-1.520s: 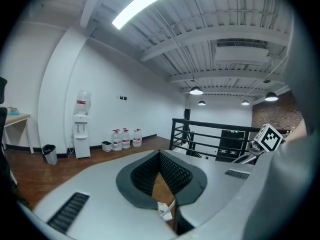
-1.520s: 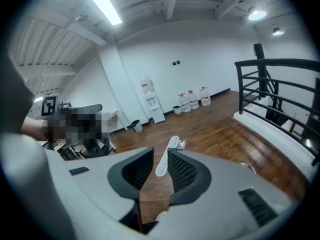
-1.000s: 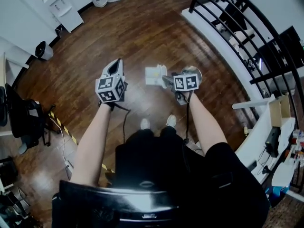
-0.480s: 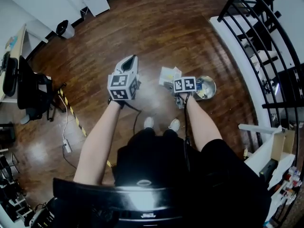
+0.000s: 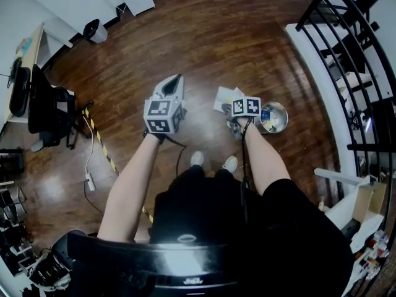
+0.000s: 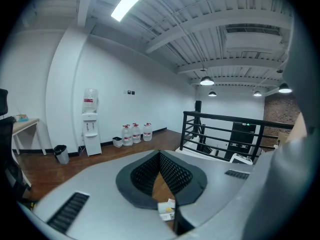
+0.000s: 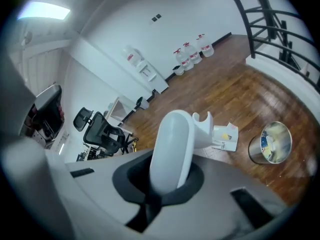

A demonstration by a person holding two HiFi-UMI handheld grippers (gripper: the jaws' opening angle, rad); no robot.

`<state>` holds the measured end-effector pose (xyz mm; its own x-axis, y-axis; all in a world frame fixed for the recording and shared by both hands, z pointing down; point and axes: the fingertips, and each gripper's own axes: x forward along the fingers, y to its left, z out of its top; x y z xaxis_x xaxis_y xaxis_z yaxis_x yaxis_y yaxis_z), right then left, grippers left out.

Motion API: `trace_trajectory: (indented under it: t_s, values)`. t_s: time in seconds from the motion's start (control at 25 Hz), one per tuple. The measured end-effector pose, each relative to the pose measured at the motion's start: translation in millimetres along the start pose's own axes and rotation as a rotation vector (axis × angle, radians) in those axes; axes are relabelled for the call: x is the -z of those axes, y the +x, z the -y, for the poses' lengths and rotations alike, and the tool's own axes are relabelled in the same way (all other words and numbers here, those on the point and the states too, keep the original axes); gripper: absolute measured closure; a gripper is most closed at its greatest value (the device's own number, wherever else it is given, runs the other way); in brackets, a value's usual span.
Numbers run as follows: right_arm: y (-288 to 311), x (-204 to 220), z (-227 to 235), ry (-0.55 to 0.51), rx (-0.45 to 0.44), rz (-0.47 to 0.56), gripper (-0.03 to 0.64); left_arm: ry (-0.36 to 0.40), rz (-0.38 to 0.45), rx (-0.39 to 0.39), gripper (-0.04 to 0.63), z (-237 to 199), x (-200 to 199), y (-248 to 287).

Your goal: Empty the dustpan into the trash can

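Right gripper (image 7: 161,186): jaws just closed on rounded handle (image 7: 172,144) of white plastic dustpan (image 7: 225,134). Round steel trash can (image 7: 270,143) just right of it, presumably for a short tip. Left gripper (image 6: 160,173) clamped shut, empty.

From your head, the marker cube (image 5: 245,106) on your right gripper (image 5: 240,119) covers its jaws, which have just closed on the handle (image 7: 172,149), and hides the near part of the dustpan (image 5: 224,98). What lies in the trash can (image 5: 285,121) is too small to tell. The handle's lower end disappears inside the grip. Beneath your left gripper (image 6: 160,154), the dustpan shows only as a sliver.
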<state>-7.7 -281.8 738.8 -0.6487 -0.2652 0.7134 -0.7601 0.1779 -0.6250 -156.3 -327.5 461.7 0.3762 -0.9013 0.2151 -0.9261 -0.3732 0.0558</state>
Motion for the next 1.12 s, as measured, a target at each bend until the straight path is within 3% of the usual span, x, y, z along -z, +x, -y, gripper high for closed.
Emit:
trace_trajectory:
  t_s: [0.2,0.48,1.12]
  values:
    - [-3,-4,-12,-0.019,-0.087,0.047,0.611,-0.005,-0.004,-0.01,0.591,-4,1,-2]
    - [-17,-16,-18,-0.077,-0.142,0.134,0.611,-0.031,-0.024,-0.007,0.591,-4,11,0]
    - [-48,-17,-34,-0.091,-0.085,0.202,0.611,-0.087,-0.056,0.08,0.591,9,28,11]
